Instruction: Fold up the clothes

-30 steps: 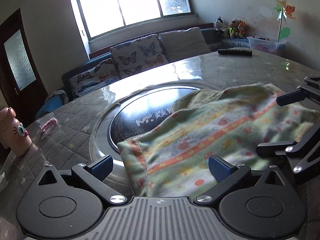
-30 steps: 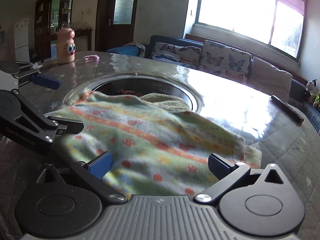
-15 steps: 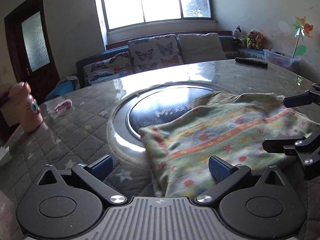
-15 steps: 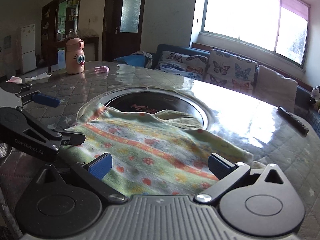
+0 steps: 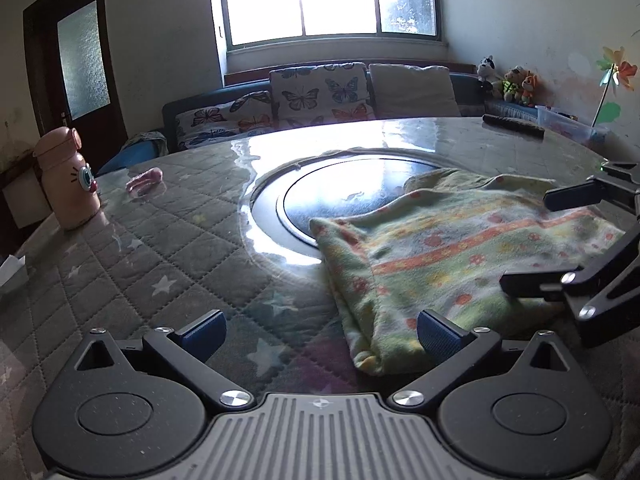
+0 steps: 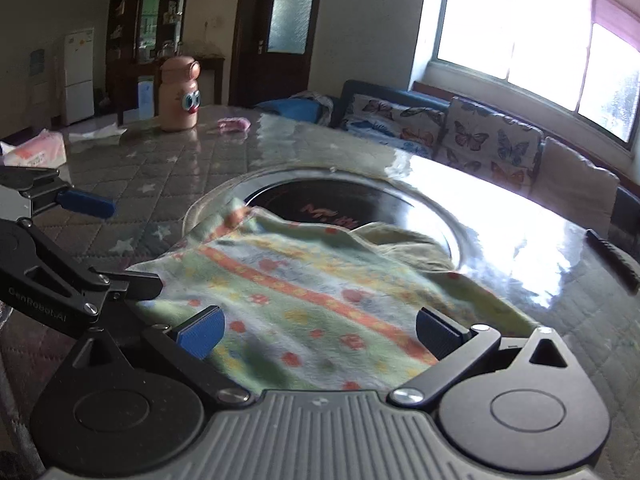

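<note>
Here the green patterned garment (image 5: 460,256) lies flat on the quilted bench (image 5: 168,248), its far edge draped over the dark round inset (image 5: 344,200) at the middle. The left gripper (image 5: 320,330) and the right gripper (image 6: 318,330) both hover just above the cloth's near edge, fingers spread wide and holding nothing. A pink bottle (image 5: 66,184) stands well apart at the bench's far side.

Left hand-held gripper (image 5: 318,330) has swung left off the garment (image 5: 460,256); bare quilted table (image 5: 160,264) now lies between its fingers.
</note>
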